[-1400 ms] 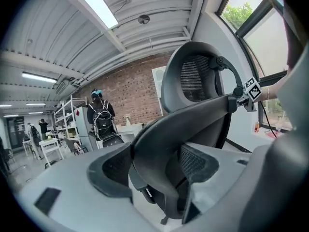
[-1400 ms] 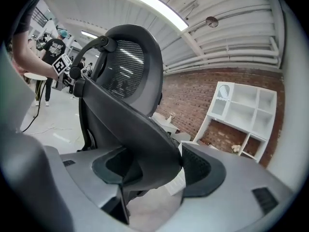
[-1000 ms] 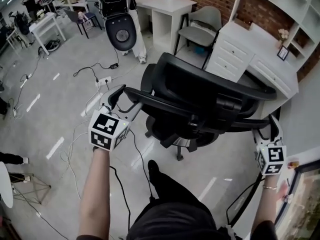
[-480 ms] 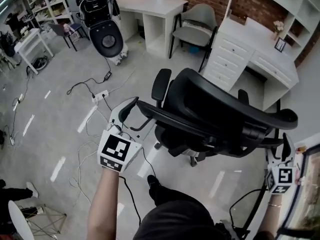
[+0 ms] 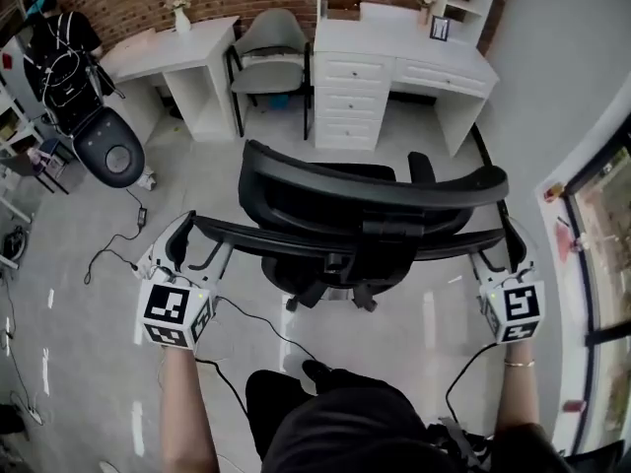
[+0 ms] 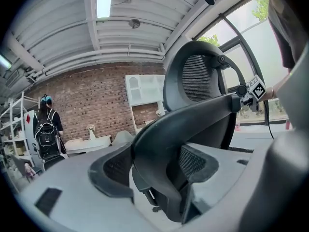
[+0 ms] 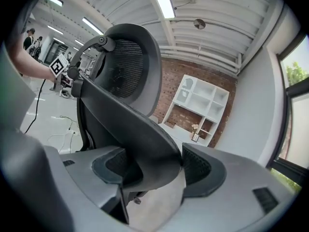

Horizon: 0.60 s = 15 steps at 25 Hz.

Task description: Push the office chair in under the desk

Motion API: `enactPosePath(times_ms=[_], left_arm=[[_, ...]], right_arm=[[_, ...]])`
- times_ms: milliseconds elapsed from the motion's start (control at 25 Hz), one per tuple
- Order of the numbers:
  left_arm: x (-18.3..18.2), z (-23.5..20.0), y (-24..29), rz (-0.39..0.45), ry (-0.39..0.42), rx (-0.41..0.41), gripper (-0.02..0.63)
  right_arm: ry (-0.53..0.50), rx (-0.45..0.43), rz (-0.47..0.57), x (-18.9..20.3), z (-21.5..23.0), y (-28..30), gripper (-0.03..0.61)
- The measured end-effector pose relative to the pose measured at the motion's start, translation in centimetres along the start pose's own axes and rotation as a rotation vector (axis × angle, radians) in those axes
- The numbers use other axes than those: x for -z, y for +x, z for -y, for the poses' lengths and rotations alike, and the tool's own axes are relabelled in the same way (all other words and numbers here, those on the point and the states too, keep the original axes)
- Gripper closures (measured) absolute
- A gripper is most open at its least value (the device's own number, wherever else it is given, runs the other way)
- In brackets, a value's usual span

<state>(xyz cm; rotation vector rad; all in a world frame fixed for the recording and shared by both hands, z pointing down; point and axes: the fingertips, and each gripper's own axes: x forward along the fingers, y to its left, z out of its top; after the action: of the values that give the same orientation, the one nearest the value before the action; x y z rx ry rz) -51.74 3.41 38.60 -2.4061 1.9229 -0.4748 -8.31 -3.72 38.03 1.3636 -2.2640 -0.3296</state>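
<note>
The black office chair (image 5: 365, 200) stands on the grey floor with its back toward me, facing the white desk (image 5: 414, 52) with drawers by the brick wall. A gap of floor separates chair and desk. My left gripper (image 5: 184, 242) is shut on the left end of the chair's curved back bar (image 6: 193, 124), which fills the space between its pads. My right gripper (image 5: 510, 246) is shut on the bar's right end (image 7: 140, 134). The mesh backrest (image 7: 125, 71) rises beyond the bar in both gripper views.
A grey visitor chair (image 5: 268, 52) sits between the drawer desk and a second white desk (image 5: 173, 52) at left. Cables (image 5: 118, 249) trail over the floor on the left. A round black device (image 5: 110, 156) stands far left. A glass wall (image 5: 601, 225) runs along the right.
The chair has swung round with both grippers on its back bar and now faces the drawer desk squarely. The desk sits straight ahead instead of off to the right.
</note>
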Motion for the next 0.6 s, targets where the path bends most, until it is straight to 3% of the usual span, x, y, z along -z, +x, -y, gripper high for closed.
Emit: enactPosePath(times_ms=[160,600], left_arm=[[1.3,-2.8,1.3,0.019,-0.003,0.065,0.336],[0.2,-2.1,5.3,-0.012,0.071,0.321,0.336]], right_arm=[[0.026,0.049,-0.039,-0.3,-3.2,-0.6,0.288],[0.122,0.237,-0.125,1.3,-4.2,-4.9,0.284]])
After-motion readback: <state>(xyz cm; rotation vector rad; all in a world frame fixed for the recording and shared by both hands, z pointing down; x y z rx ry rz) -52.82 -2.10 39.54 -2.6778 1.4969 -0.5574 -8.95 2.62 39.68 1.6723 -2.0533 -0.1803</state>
